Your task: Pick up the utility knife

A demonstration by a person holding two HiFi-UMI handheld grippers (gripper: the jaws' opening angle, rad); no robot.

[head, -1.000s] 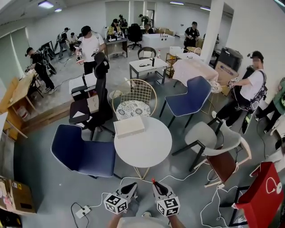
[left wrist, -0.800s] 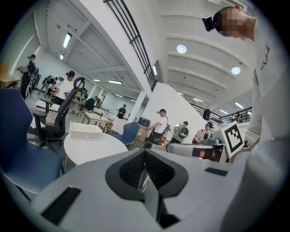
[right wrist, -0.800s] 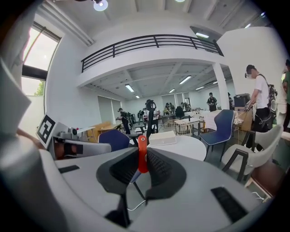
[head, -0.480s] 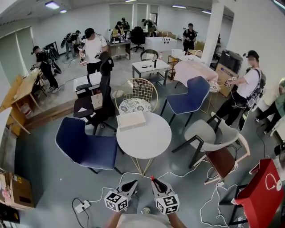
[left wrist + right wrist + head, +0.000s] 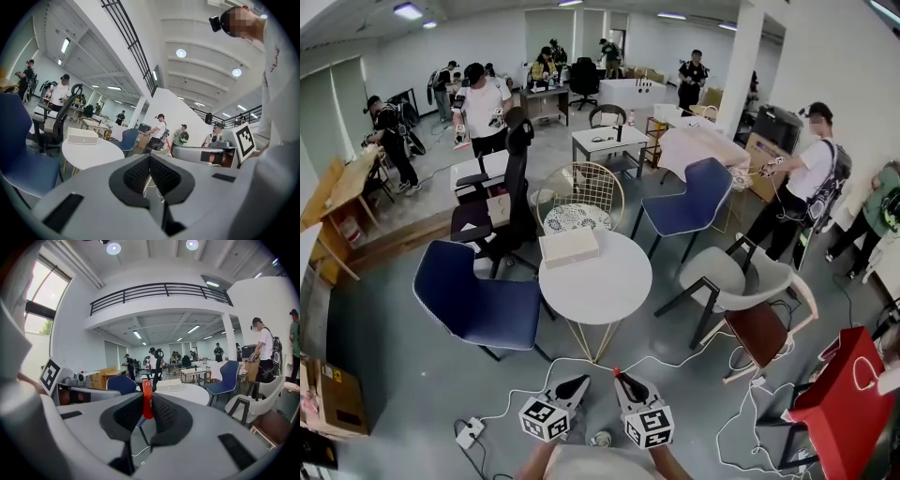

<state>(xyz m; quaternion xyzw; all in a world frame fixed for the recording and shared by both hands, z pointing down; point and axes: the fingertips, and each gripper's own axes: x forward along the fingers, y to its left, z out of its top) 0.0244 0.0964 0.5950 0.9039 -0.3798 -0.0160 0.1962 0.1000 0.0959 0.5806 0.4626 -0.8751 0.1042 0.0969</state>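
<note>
The utility knife is already off any surface. Its slim orange-red body stands upright between the pads of the right tool, which is clamped on it from both sides. In the head view only the red tip shows at that tool's nose. The left tool has its jaws together with nothing between them, and it sits just beside the right one, low in front of the person's body.

Judging from this, the pick-up itself is made, and the step in hand is to carry the knife safely. The grip takes the handle across its narrow sides and only partway along its length, so the knife could pivot or slide if the clamp eases or the wrist rolls sharply. It is best to keep the squeeze steady and the tool close to level, and to avoid jerks. I cannot tell whether the blade is out, so its lower end should be treated as sharp and kept pointing away from the body and from the left tool.

The round white bench lies ahead with a white box near its far edge, leaving most of the top bare if the knife is to go there. A blue chair stands just beside the bench on the left. White cables trail over the floor between the person and the bench and are a tripping risk. The empty left tool should stay clear of the knife.
</note>
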